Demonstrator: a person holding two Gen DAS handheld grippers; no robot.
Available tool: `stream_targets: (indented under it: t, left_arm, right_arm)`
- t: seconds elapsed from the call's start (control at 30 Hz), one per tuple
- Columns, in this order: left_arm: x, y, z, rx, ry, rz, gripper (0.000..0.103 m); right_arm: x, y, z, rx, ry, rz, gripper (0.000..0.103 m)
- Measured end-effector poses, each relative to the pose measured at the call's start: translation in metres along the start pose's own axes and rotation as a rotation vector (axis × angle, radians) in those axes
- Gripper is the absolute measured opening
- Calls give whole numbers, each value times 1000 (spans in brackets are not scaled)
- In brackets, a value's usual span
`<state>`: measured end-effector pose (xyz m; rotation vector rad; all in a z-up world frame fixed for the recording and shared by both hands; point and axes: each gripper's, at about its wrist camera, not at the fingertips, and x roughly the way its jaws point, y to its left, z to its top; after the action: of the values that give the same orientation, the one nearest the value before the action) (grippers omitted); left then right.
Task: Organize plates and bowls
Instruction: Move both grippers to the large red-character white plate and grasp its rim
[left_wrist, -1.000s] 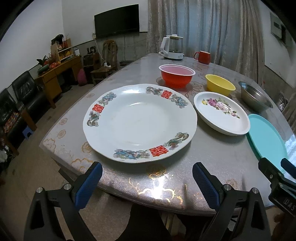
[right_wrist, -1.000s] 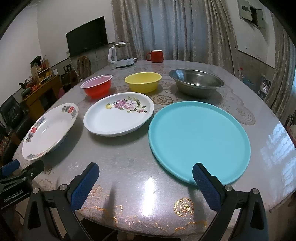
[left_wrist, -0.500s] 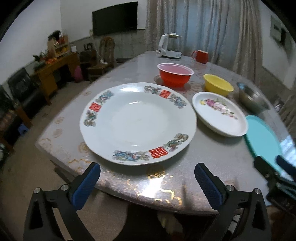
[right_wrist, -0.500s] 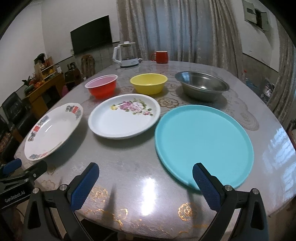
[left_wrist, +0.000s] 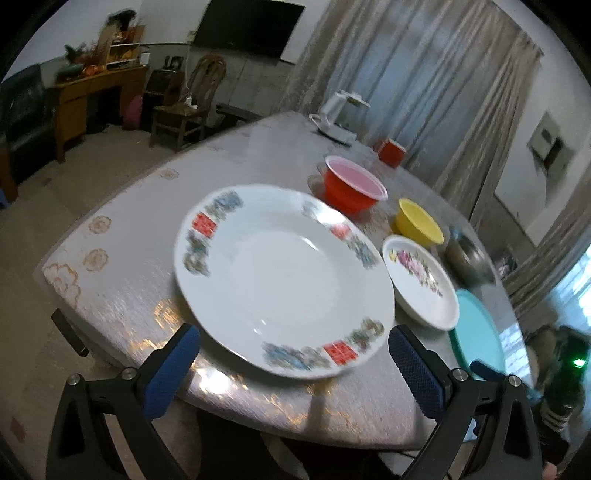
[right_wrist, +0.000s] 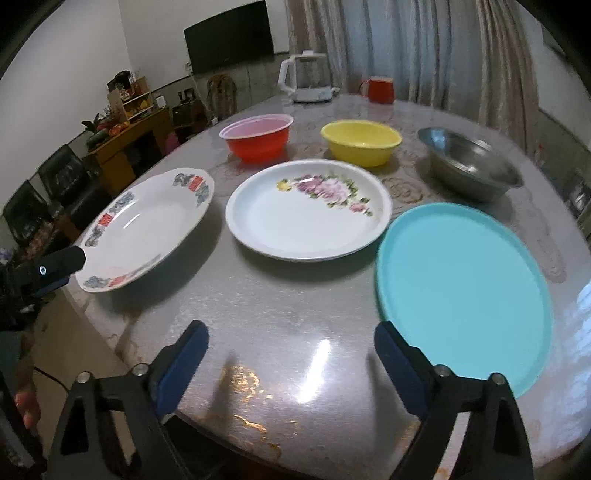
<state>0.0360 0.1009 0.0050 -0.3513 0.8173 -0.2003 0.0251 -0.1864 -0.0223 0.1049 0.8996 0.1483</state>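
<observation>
From where I steer, the desk (right_wrist: 295, 310) carries everything, nothing yet stacked. Largest is the teal plate (right_wrist: 461, 291), flat at the near right edge, just ahead of my right tongs (right_wrist: 291, 350), which are spread wide and hold nothing. Next, the white plate with red emblems (left_wrist: 280, 277) sits at the near left edge, rim overhanging slightly, I judge, which offers a lip to pinch; my left tongs (left_wrist: 295, 354) gape empty, level with that rim. The rose plate (right_wrist: 308, 210) lies between them. Behind, in a row toward the far edge: steel bowl (right_wrist: 469, 166), yellow bowl (right_wrist: 361, 142), red bowl (right_wrist: 258, 138), all mouth-up. Being round, none has a long axis.
</observation>
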Motion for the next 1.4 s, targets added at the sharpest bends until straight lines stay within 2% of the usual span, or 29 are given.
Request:
stream_targets:
  t: [0.17,0.3,0.4,0.6,0.73,1.0,1.17,1.27,1.4]
  left_arm:
    - [-4,23,18,-26,-37,26,103]
    - [3,42,34,-55,-56,76,103]
    - [12,54,46,-65,-58,69,103]
    - [35,69,60,-72,-12,-35,103]
    - [42,68,62,-41,-2,-19,103]
    - [56,66,65,-5,2,-29,101]
    - [67,66,64,16,30,-39,99]
    - [73,70,62,4,56,-52,95]
    - [75,66,62,43,60,-34,89]
  right_arm:
    - [8,5,9,-9,45,58,82]
    - [15,24,21,-85,38,35,81]
    - [23,32,29,-71,40,64,81]
    - [37,45,38,-24,62,109,81]
    - [40,50,42,-8,70,136,81]
    - [38,58,49,-21,57,168,81]
    - [44,64,51,-37,68,179,81]
    - [50,67,51,-45,80,187,74]
    - [56,71,50,-53,93,203,70]
